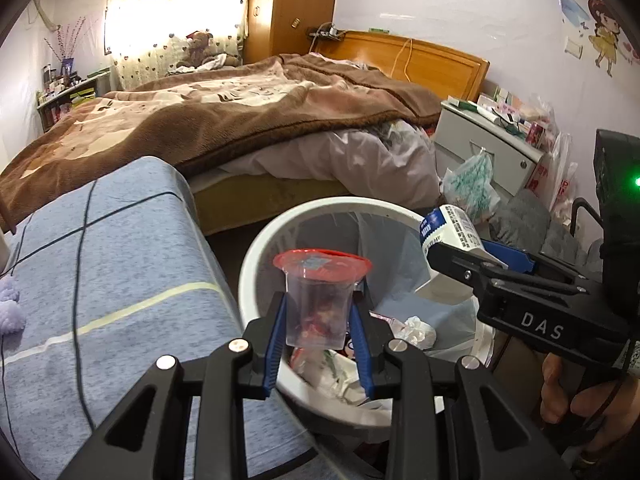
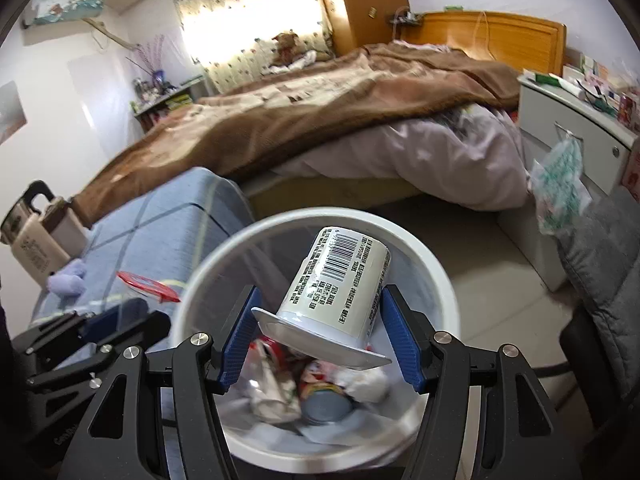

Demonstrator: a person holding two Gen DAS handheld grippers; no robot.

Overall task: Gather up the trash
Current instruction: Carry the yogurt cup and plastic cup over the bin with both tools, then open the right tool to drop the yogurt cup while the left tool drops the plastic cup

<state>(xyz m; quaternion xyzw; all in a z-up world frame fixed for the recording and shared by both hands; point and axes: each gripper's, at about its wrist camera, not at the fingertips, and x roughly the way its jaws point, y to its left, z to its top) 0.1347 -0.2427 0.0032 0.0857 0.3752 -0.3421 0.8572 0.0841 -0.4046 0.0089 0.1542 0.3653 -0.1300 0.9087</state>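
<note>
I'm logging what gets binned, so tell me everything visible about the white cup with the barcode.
The white cup looks like a plastic yogurt-type pot with a barcode and printed text on its side. It tapers from a wide flanged rim, which points down toward the camera, to a narrower base tilted up and away. It sits between the right gripper's blue pads above the white trash bin; whether both pads touch it I cannot tell.

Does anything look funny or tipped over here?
Yes: the white yogurt cup hangs crooked in the right claw over the trash bin, lid end tipped toward the camera. The left claw holds its clear cup upright.
</note>
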